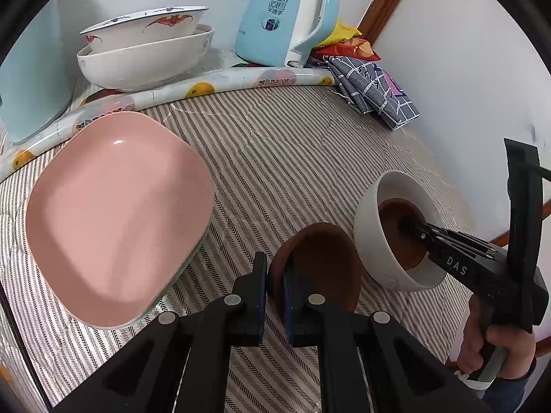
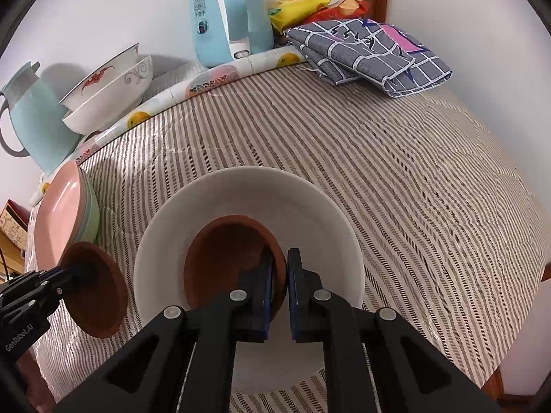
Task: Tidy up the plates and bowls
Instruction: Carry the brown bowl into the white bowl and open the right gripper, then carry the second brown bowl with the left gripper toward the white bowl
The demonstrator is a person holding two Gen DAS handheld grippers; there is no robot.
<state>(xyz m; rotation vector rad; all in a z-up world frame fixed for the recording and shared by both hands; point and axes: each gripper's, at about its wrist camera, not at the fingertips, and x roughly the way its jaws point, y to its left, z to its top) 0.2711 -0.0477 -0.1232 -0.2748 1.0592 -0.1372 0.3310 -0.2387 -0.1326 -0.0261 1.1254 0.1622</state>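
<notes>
a table covered in a brown-and-white striped cloth (image 2: 396,179) stands in a white-walled corner, with a rolled fruit-print mat (image 1: 220,84) lying across its far side. behind the roll sit 2 stacked white bowls (image 1: 144,48), the upper one painted with red bats, a light blue electric kettle (image 1: 286,17), yellow and red snack packets (image 2: 310,3) and a folded grey checked cloth (image 2: 372,51). a pale blue jug (image 2: 34,117) stands at the far left.

on the striped cloth at the left lies a pink square plate (image 1: 117,213), stacked on a green plate (image 2: 91,206) whose edge shows beneath it.

the left gripper (image 1: 275,277) is pinching the rim of a small brown bowl (image 1: 320,265), one finger inside and one outside, and the bowl is tipped up on edge just beside the pink plate. whether it touches the cloth cannot be told.

the right gripper (image 2: 279,275) is closed on the rims of a second brown bowl (image 2: 224,258) nested inside a white bowl (image 2: 248,206); the left finger is inside the brown bowl and the right finger is outside the white wall. from the left wrist view this pair is tilted toward the gripper and sits just right of the first brown bowl. a hand (image 1: 482,347) grips the right gripper's handle.
</notes>
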